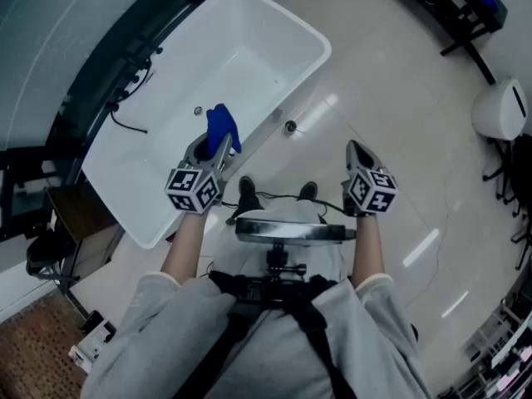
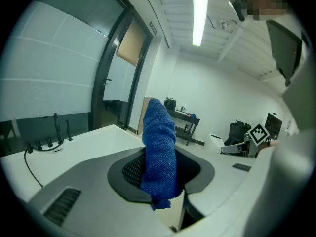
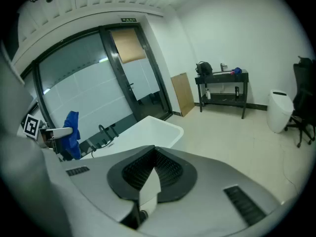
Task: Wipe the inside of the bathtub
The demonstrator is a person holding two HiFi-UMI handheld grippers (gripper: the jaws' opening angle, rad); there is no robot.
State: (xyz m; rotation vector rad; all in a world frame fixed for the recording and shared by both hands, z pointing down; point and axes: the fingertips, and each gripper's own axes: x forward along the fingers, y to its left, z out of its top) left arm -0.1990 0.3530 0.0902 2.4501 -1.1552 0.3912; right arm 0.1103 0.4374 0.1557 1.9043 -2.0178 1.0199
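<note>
The cloth [image 2: 159, 152] looks to me like a coarse blue knit, rough and matt. The bathtub [image 1: 249, 40] is smooth, white and a little glossy. The floor [image 1: 391, 98] shines like polished tile. The left gripper [image 2: 165, 191] has matt grey plastic shells and black ribbed pads [image 2: 132, 169].

Layout, seen from above. A white rectangular bathtub [image 1: 258, 36] lies slantwise at the floor's far left, its far long rim along a glazed wall [image 1: 50, 32]. Black metal taps [image 1: 133, 71] stand on that far rim. A blue knitted cloth [image 1: 223, 128] sits between the jaws of the left gripper [image 1: 214, 145], above the tub's inside, near its near long rim. A small round floor drain [image 1: 290, 126] lies just beside that near rim. The right gripper [image 1: 358, 150] is to the right, over the pale tiled floor [image 1: 391, 81], well apart from the tub. A black metal desk [image 1: 453, 7] stands at the far right corner.
</note>
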